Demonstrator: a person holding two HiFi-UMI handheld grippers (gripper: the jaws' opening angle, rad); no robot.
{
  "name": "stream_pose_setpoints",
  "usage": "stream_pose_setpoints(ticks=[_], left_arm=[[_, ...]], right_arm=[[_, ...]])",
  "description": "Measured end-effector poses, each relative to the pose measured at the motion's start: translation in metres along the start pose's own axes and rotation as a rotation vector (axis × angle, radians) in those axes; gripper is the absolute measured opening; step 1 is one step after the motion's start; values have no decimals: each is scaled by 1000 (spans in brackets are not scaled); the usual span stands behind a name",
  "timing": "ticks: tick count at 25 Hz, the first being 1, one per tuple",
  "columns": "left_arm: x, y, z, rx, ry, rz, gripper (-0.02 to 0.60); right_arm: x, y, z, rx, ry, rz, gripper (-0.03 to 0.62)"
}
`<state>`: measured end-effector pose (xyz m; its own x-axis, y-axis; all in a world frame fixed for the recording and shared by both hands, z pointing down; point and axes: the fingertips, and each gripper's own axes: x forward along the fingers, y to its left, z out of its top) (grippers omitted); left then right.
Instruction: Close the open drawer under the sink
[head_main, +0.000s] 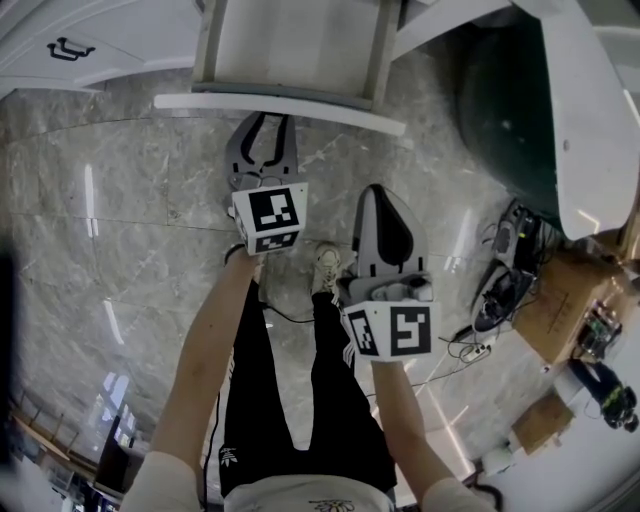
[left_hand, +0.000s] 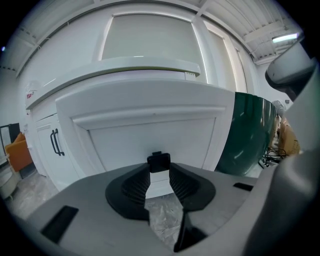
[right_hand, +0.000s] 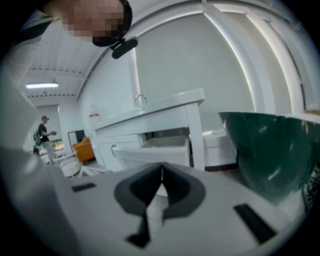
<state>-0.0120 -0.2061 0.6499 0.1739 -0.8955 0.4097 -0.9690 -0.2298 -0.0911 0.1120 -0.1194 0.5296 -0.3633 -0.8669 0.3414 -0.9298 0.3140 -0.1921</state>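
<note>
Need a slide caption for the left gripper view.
Left gripper, jaws apart, faces the white drawer front; its black handle lines up with the gap, green container at right.

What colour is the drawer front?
White. The drawer front shows best in the left gripper view.

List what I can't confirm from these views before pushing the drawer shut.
- Head view: rear of the drawer, cut off by the top edge.
- Left gripper view: whether the left gripper touches the drawer handle; depth is unclear.
- Right gripper view: the drawer interior, blurred and nearly edge-on.
</note>
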Motion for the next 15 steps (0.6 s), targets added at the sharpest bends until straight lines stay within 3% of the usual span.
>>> stream_pose_setpoints(ticks=[4, 15], left_arm=[[-2, 3, 6, 31, 6, 9, 137], [1, 5, 28, 19, -20, 1, 137]], right_arm=[[1, 3, 9, -39, -8, 12, 29], [3, -5, 20, -34, -22, 4, 29]])
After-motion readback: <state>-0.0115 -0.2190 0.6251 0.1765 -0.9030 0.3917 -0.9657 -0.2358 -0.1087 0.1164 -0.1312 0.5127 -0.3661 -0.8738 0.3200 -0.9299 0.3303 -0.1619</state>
